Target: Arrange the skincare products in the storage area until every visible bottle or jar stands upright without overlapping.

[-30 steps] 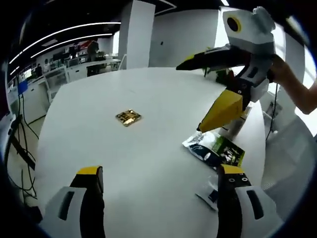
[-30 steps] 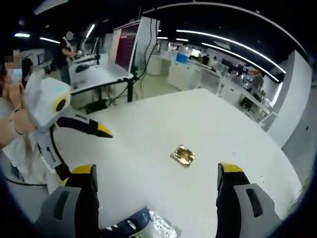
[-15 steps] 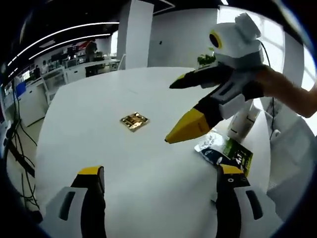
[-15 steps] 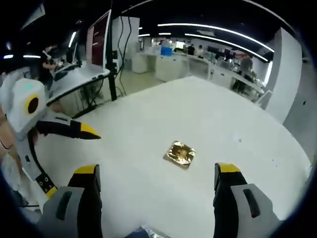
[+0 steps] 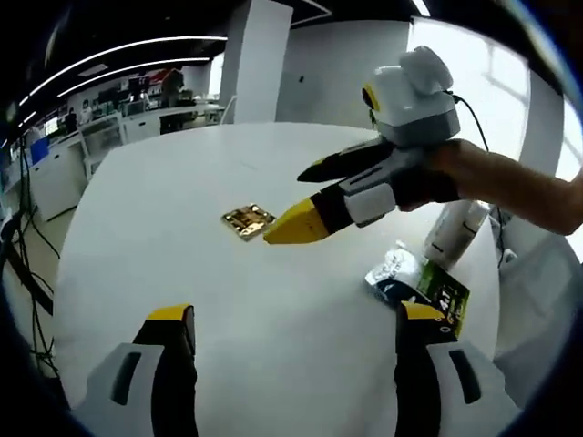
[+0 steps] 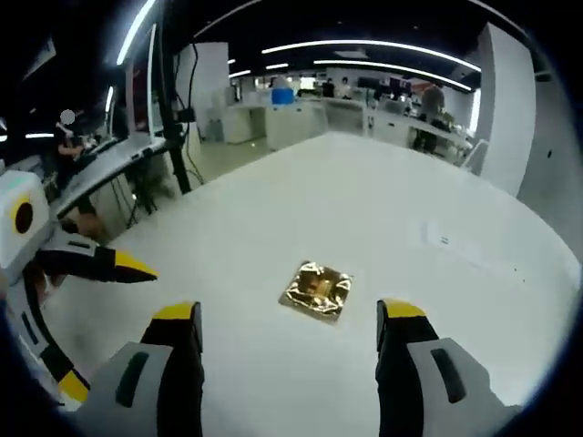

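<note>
A flat gold foil sachet (image 5: 247,221) lies on the white table (image 5: 182,182); in the right gripper view the sachet (image 6: 316,291) sits just ahead of and between my right gripper's jaws. My right gripper (image 6: 287,319) is open and empty, and in the left gripper view it (image 5: 291,200) reaches in from the right with its yellow tips beside the sachet. My left gripper (image 5: 291,319) is open and empty over bare table, and in the right gripper view it (image 6: 91,273) shows at the left edge. A white bottle (image 5: 453,232) and a green-and-silver packet (image 5: 416,280) lie at the right.
The round white table ends near the bottle, at its right edge (image 5: 496,273). A person's hand and forearm (image 5: 510,187) hold the right gripper. Desks, monitors and people stand in the room behind (image 6: 301,96).
My right gripper has moved in across the table, away from the bottle and packet, until its tips are by the gold sachet. The left gripper has stayed nearly still.
</note>
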Demonstrator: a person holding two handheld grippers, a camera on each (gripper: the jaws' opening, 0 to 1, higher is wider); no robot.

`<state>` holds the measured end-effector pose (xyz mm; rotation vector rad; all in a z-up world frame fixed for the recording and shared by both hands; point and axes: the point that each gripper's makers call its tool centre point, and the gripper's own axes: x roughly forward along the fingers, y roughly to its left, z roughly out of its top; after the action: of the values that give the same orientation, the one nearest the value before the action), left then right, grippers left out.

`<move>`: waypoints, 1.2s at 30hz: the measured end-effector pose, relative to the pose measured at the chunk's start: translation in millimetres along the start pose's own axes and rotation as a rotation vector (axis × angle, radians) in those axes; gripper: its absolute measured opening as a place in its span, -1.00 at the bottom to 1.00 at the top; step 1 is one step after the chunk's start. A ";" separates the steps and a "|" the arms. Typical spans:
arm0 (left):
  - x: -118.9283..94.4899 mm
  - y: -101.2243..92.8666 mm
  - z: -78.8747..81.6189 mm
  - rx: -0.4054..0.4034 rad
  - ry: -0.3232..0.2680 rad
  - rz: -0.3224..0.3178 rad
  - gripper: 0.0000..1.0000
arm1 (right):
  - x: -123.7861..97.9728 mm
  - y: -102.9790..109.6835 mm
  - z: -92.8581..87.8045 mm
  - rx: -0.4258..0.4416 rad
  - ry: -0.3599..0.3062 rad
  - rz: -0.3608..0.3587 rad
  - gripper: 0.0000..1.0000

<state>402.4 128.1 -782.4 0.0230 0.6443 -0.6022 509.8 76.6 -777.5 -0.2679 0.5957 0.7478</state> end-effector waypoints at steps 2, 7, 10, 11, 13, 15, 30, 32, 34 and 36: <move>0.8 -0.1 -0.6 -0.002 0.002 -0.002 0.65 | 6.9 -1.9 -3.6 0.009 0.006 0.002 0.45; 2.9 1.3 -2.0 -0.007 0.004 -0.004 0.66 | 22.6 -8.8 -9.1 0.055 0.010 -0.006 0.34; 3.6 2.6 -3.5 -0.009 0.008 -0.002 0.66 | 27.3 -9.6 -12.8 0.059 0.013 -0.016 0.31; 4.1 4.0 -4.2 -0.010 0.010 -0.001 0.65 | 30.6 -11.1 -13.8 0.059 0.012 -0.021 0.31; 5.1 4.5 -5.1 -0.013 0.013 -0.001 0.65 | 37.2 -14.7 -14.1 0.059 0.010 -0.033 0.30; 6.5 5.6 -6.5 -0.014 0.016 0.000 0.64 | 41.7 -17.3 -15.1 0.060 0.006 -0.047 0.30; 3.1 6.7 -18.1 -0.047 0.011 0.003 0.62 | 62.0 -22.5 -17.6 0.045 -0.036 -0.103 0.14; 2.6 6.1 -18.2 -0.047 0.009 0.004 0.61 | 62.4 -23.0 -19.8 0.037 -0.030 -0.107 0.13; 2.0 4.4 -19.3 -0.048 0.009 0.002 0.60 | 62.8 -23.1 -21.4 0.041 -0.030 -0.108 0.14; 1.8 2.9 -20.6 -0.048 0.010 0.002 0.60 | 62.9 -22.2 -20.8 0.042 -0.033 -0.105 0.10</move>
<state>393.6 133.7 -800.5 -0.0185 0.6681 -0.5847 553.3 86.9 -831.1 -0.2458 0.5608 0.6370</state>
